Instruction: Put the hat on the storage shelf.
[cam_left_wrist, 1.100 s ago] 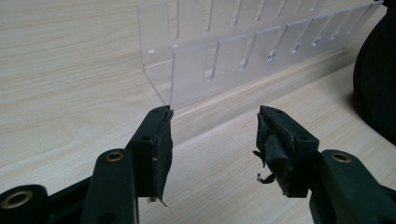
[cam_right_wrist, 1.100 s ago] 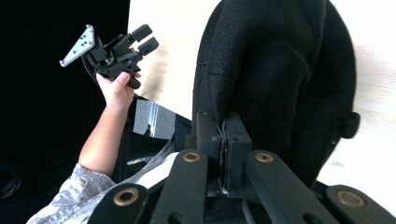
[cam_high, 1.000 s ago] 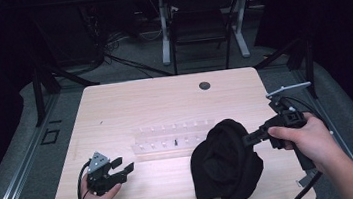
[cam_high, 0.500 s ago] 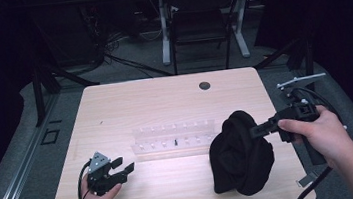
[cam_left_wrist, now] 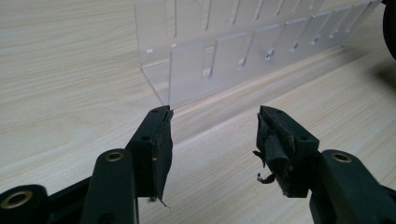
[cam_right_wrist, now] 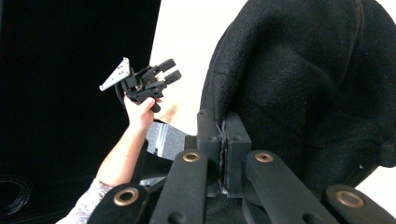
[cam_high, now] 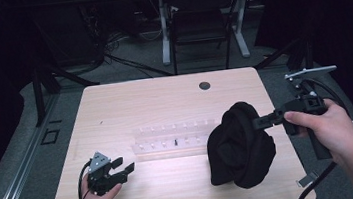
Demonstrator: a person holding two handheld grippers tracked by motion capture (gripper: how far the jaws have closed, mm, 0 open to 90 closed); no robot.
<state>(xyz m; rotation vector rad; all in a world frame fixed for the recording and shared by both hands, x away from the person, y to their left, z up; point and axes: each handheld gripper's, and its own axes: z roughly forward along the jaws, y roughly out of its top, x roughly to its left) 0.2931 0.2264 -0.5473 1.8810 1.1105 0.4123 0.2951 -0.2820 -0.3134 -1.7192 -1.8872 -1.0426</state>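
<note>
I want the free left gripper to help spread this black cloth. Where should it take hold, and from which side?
Probably the lower left bulge of the black cloth, coming in low from the left gripper side. The right gripper already pinches a fold on the raised right side, so the slack hangs down-left toward the table.

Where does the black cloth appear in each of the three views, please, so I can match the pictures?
High view: the black cloth hangs bunched at right of centre, over the table, pinched by the right tool.
Left gripper view: a dark sliver at the top right edge.
Right gripper view: it covers the right half, clamped in this tool's shut jaws.
Shared landmark: the clear slotted rack, near in the left gripper view.
</note>
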